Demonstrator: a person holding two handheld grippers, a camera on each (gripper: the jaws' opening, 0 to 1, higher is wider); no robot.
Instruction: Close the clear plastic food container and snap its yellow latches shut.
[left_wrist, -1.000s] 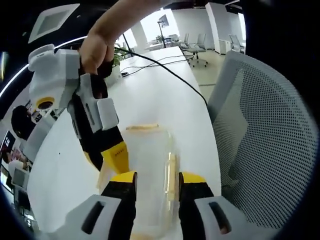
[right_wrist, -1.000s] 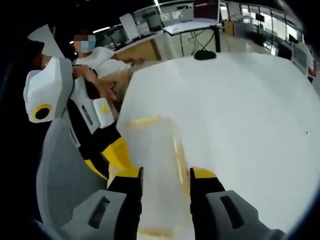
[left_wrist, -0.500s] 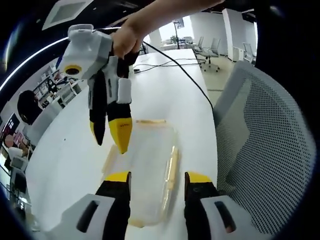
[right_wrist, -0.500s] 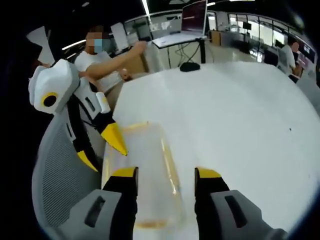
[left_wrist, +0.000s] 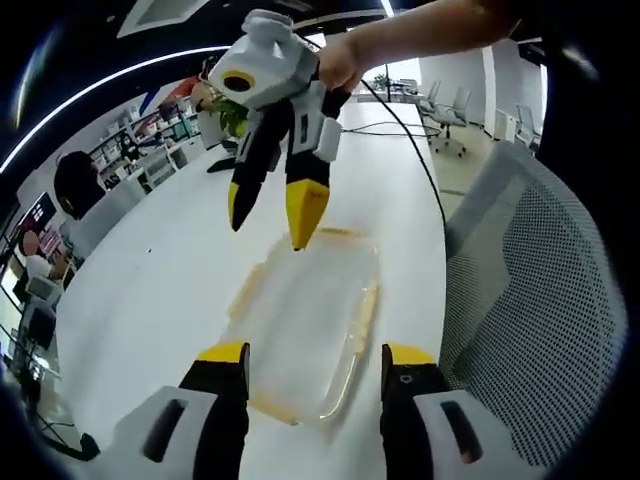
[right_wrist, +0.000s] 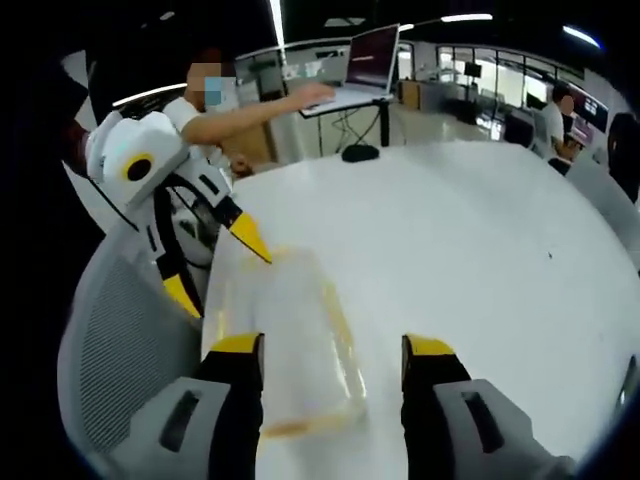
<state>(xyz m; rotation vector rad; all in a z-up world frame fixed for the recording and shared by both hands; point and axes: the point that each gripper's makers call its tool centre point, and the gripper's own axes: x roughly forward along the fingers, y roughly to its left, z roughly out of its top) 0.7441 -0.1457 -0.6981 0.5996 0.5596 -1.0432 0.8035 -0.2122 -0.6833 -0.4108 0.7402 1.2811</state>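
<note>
The clear plastic container (left_wrist: 305, 325) lies flat on the white table (left_wrist: 150, 290) with its lid on and yellow latches (left_wrist: 360, 318) along its edges. I cannot tell whether the latches are snapped. My left gripper (left_wrist: 315, 358) is open, hovering over the container's near end without touching it. A hand holds my right gripper (left_wrist: 268, 222) open above the far end. In the right gripper view the container (right_wrist: 280, 335) lies partly between the open right gripper (right_wrist: 333, 350) jaws, and the left gripper (right_wrist: 222, 278) hangs open over its far left corner.
A grey mesh office chair (left_wrist: 540, 300) stands against the table edge beside the container, and its back (right_wrist: 110, 370) is in the right gripper view. A black cable (left_wrist: 400, 110) crosses the far table. A person (right_wrist: 215, 105), a monitor (right_wrist: 370, 55) and a small black object (right_wrist: 355, 152) are beyond.
Both grippers have lifted up and away from the container. The right gripper, low at its side a second ago, now hangs above its far end. Both jaw pairs have spread slightly.
</note>
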